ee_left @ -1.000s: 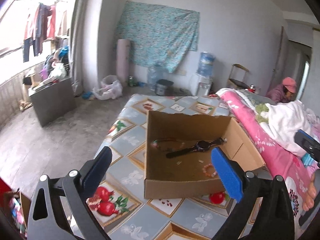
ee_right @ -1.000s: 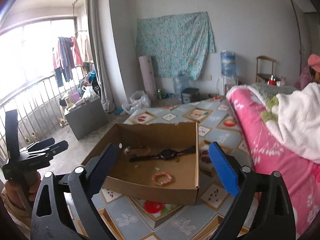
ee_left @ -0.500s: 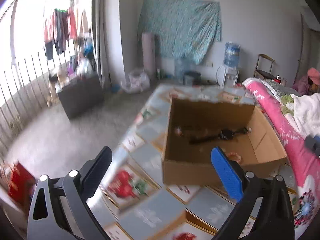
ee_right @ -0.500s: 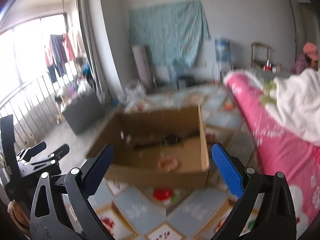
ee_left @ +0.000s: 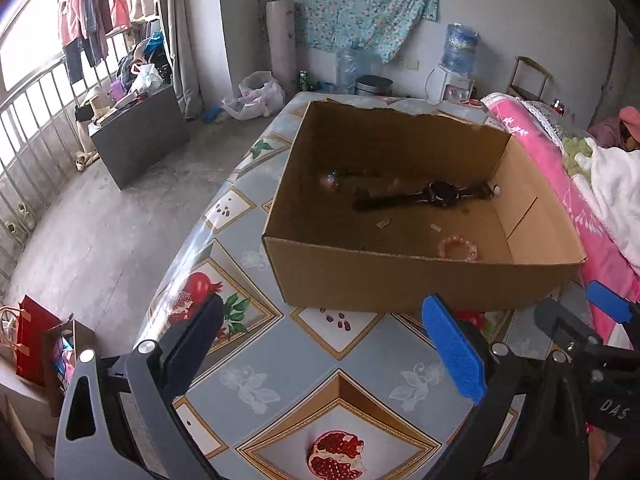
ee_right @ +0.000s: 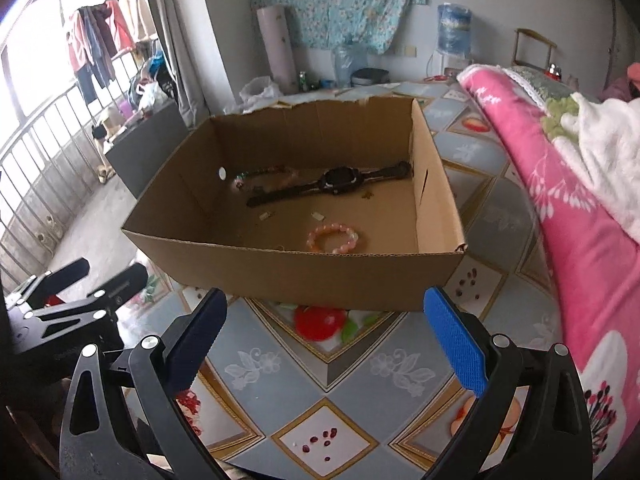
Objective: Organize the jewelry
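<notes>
**Open carton with jewelry, both grippers empty**

While the cardboard box [ee_right: 296,276] sits on the patterned tablecloth [ee_right: 312,368], the left gripper [ee_left: 324,344] hovers short of its near wall, jaws wide and empty. Inside the box, left to right: a thin bracelet [ee_right: 264,172] at the far-left corner, a black watch [ee_right: 340,180] along the far wall, a pink bead bracelet [ee_right: 334,238] by the near wall. The right gripper [ee_right: 326,340] is likewise spread wide, holding nothing. A pink blanket [ee_right: 560,200] lies right of the box.
</notes>
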Tool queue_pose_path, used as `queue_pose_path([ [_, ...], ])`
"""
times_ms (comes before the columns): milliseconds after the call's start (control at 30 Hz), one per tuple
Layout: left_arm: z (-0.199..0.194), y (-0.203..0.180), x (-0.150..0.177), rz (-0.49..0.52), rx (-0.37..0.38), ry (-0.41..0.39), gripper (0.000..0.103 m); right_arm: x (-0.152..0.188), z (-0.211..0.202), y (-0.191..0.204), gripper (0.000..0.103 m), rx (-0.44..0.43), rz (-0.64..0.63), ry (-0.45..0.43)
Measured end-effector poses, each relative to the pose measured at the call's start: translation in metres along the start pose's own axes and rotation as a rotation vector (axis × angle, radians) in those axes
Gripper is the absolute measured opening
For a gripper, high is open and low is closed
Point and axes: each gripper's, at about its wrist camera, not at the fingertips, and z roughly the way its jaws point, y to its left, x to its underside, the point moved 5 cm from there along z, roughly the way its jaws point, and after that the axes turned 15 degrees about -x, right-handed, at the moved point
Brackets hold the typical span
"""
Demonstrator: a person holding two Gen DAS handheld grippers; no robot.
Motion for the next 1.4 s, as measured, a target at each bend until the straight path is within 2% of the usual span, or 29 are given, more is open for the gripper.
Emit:
queue_pose_path([
  [400, 0.007, -0.011, -0.002, 0.038, 0.015, 0.019, 0.097, -0.002, 0.009, -0.009, 0.095, 0.001, 0.021, 0.026],
  [1400, 0.006, -0.012, 0.001, 0.029, 0.033, 0.033, 0.097, 0.0, 0.006, -0.007, 0.095, 0.008, 0.01, 0.026],
])
